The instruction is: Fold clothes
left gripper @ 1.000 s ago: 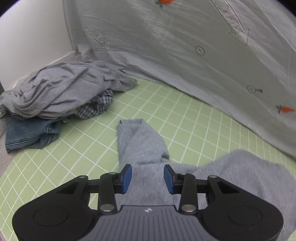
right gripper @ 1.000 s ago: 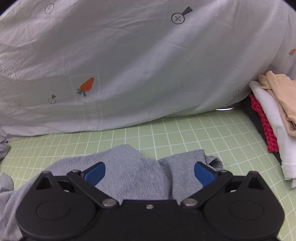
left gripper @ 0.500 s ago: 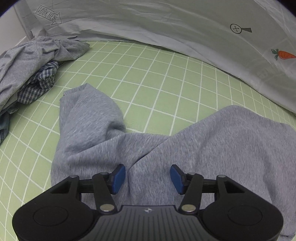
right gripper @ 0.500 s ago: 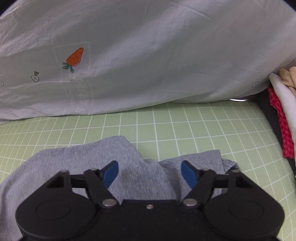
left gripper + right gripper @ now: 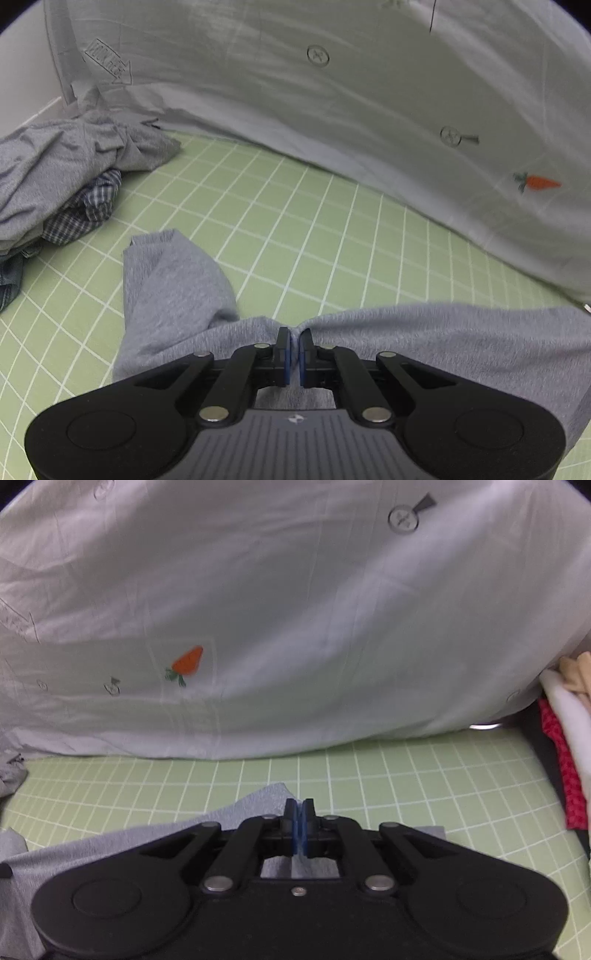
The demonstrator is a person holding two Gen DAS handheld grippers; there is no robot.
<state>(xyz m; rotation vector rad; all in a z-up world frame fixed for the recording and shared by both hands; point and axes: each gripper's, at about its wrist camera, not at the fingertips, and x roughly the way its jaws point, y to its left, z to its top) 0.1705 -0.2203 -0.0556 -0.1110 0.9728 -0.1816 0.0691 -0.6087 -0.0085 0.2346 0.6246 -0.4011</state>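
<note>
A grey knit garment (image 5: 177,295) lies on the green grid mat (image 5: 295,229). One sleeve lies to the left, the body stretches right. My left gripper (image 5: 293,334) is shut on a pinched edge of the garment, which is pulled taut to either side of it. In the right wrist view the same grey garment (image 5: 255,808) runs under my right gripper (image 5: 301,808), which is shut on its edge. The cloth behind both gripper bodies is hidden.
A pile of unfolded clothes (image 5: 62,177), grey, plaid and denim, sits at the left. A white sheet with carrot prints (image 5: 295,627) hangs along the back. A stack of folded clothes (image 5: 569,738), beige, white and red, stands at the right.
Both grippers were open over the grey garment and have closed on its edge. The cloth now stretches tight between the pinch points.
</note>
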